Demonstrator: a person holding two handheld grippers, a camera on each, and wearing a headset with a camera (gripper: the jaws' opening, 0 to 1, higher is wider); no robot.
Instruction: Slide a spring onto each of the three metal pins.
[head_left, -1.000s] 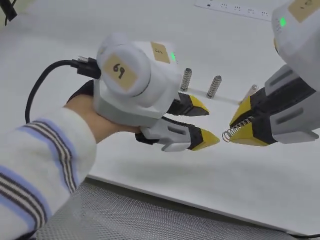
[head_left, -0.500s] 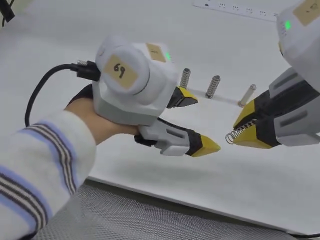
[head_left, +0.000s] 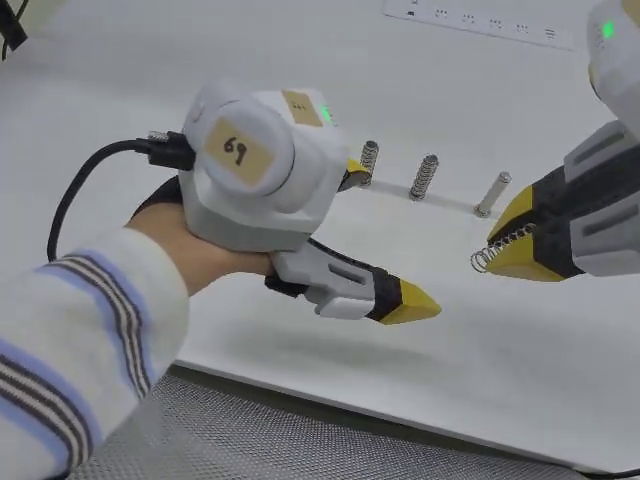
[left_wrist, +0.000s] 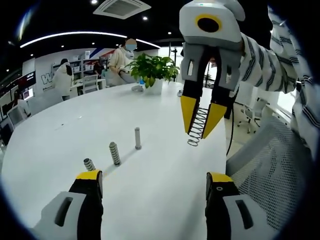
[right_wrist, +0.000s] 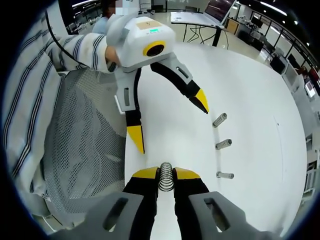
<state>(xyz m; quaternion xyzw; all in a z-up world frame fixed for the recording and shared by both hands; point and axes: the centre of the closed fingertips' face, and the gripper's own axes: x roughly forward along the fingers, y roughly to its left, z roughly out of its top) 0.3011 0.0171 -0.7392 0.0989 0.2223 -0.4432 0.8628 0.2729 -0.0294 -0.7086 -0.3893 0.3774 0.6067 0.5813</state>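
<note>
Two of the three metal pins look finished; which one is left? [Student]

Head view: the row stands upright on the white table. The left-end pin and the middle pin each wear a coil. The bare pin, at the right end of the row, does not. [Tutor]

Where is the last spring? [Student]

The loose spring is pinched between the narrowly closed jaws of the right gripper. It is raised off the table, near the bare pin but apart from it. Part of the coil juts past the yellow tips, presumably so that its open end can meet the pin top first. [Tutor]

And the left gripper? [Student]

The left gripper, carried in the person's hand, has its jaws spread wide and grips nothing. It hovers on the near side of the row, with one tip close to the left-end pin; whether it touches cannot be told. A likely reason is that it stands ready to steady coil or pin while leaving the approach to the bare pin open. [Tutor]

What does the next move require? [Student]

Judged from these views, the coil should be tilted until its axis matches the upright pin, then lowered. A slanted coil could snag on the pin's rim or spring out of the grip. [Tutor]
</note>
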